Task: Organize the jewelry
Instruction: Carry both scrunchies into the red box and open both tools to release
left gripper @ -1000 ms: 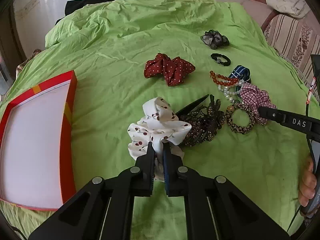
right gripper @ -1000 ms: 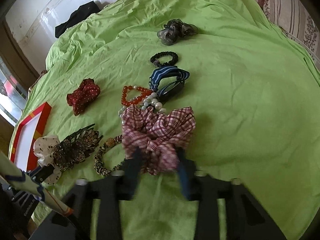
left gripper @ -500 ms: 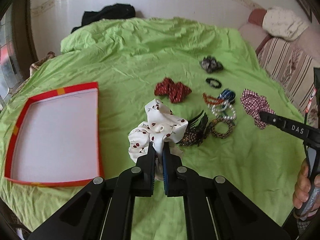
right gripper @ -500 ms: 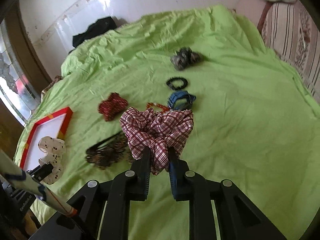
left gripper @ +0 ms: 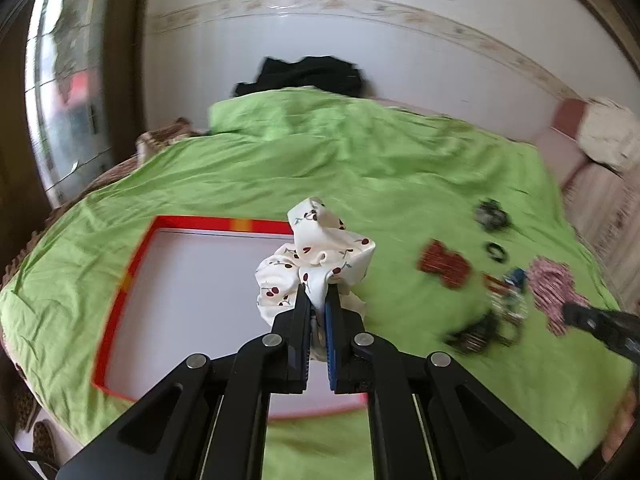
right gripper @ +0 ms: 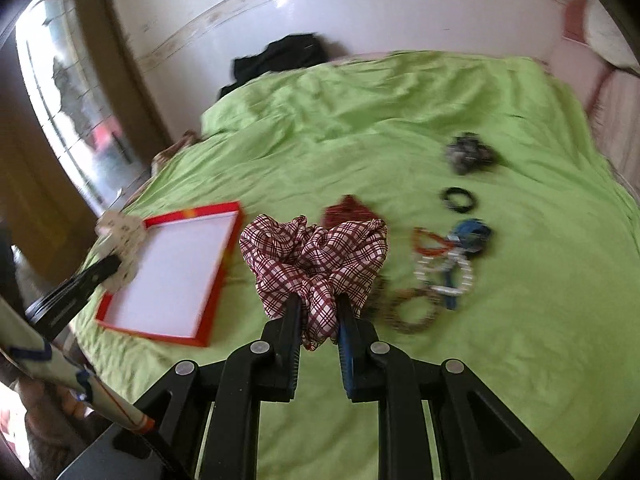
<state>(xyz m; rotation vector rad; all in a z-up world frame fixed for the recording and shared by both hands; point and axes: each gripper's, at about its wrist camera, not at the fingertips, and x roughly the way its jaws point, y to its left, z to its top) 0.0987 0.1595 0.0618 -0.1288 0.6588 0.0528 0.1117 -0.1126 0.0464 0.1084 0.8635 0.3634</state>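
Red tray [right gripper: 208,312] interior lies bare; accessories pile [right gripper: 444,264] crowds bedspread [right gripper: 520,320] beside.

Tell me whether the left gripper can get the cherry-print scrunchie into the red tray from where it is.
Probably yes. The left gripper is shut on the cherry-print scrunchie, held just over the red tray's right side. The tray's white floor looks bare, and nothing shows between them.

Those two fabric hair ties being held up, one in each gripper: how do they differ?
The left gripper pinches a white scrunchie printed with small red cherries; the right gripper pinches a plaid scrunchie, dark red checks on white. The white scrunchie hangs over the red-rimmed tray, while the plaid scrunchie hangs over green bedding. Both are ruffled cloth, lifted clear.
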